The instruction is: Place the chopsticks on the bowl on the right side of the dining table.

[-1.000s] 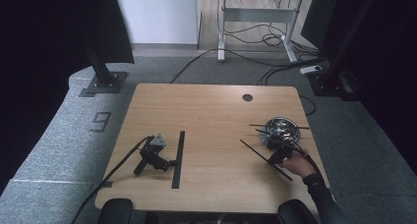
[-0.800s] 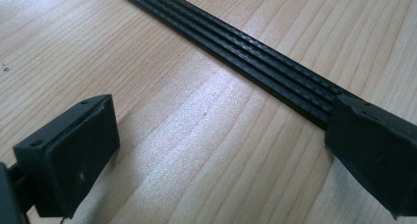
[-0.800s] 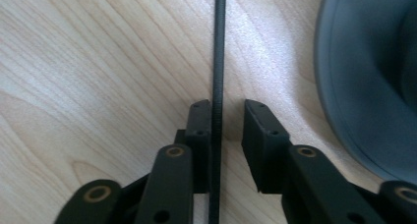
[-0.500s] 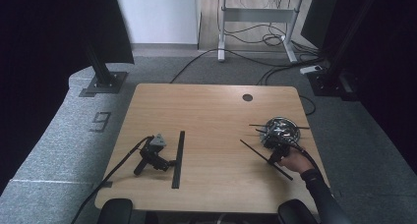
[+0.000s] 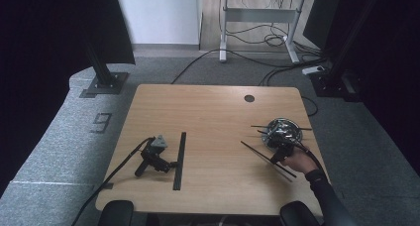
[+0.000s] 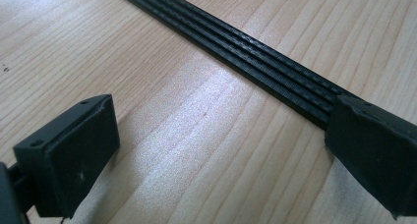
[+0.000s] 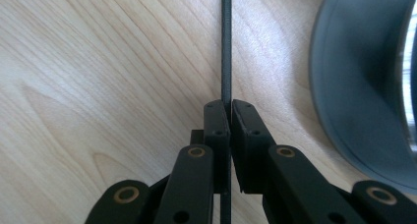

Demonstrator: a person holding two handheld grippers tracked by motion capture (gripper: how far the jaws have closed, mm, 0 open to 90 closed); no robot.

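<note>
My right gripper (image 7: 229,106) is shut on a thin black strip (image 7: 226,42), seen edge-on and running straight ahead over the wood. In the high view a hand holds this gripper (image 5: 275,158) near the table's right front, and the strip (image 5: 255,150) slants across the table. My left gripper (image 5: 167,161) lies on the table at the left front with no hand on it. It (image 6: 221,130) is open, and its right jaw rests at a flat ribbed black strip (image 6: 236,52), which in the high view (image 5: 179,156) lies alongside it.
A round grey and metal dish-like object (image 5: 283,131) sits just beyond the right gripper, its grey rim (image 7: 354,86) close to the jaws. More thin black strips (image 5: 257,127) lie across it. A cable hole (image 5: 249,98) marks the far side of the table (image 5: 208,112).
The right hand and its gripper have shifted slightly away from the front edge, still gripping the thin strip. The left gripper has not moved.
</note>
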